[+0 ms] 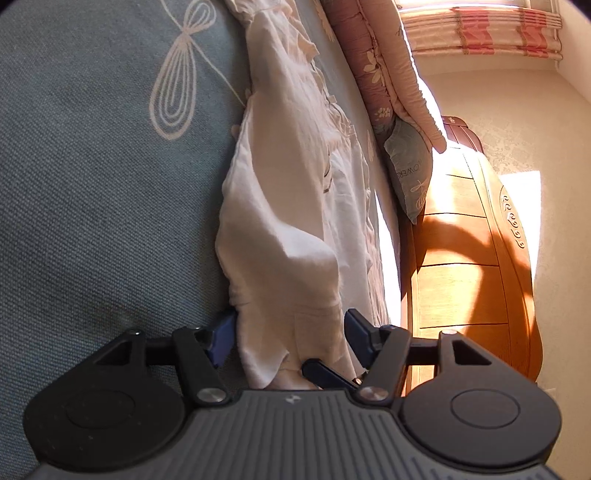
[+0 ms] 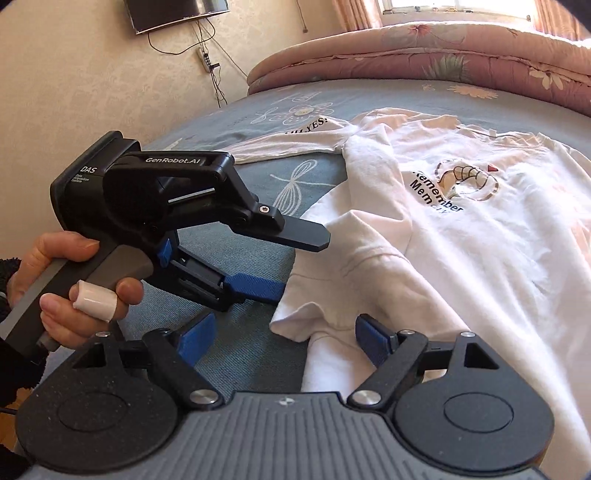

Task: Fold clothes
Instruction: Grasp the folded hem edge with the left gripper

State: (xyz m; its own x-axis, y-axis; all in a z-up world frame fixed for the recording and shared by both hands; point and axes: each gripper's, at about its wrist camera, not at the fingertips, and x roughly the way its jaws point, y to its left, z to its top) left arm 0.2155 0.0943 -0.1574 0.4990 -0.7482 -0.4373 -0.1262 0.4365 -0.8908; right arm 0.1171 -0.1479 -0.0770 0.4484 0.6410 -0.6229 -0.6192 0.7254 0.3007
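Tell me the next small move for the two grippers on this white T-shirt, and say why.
Probably close the left gripper on the near hem of the white T-shirt. Its jaws stand open with that edge bunched between them. The right gripper is also open at the same near hem, so it could pinch next. The shirt lies mostly flat on the blue bedspread, ready for a fold.

Strong daylight is admitted through the curtained window [image 1: 480, 29] at the far right, and the headboard [image 1: 469, 258] is washed in orange glare crossed by curved shadows. The white T-shirt [image 2: 480, 240] is nearly overexposed. Straight lines are bent at the edges (fisheye), and corners are darkened.
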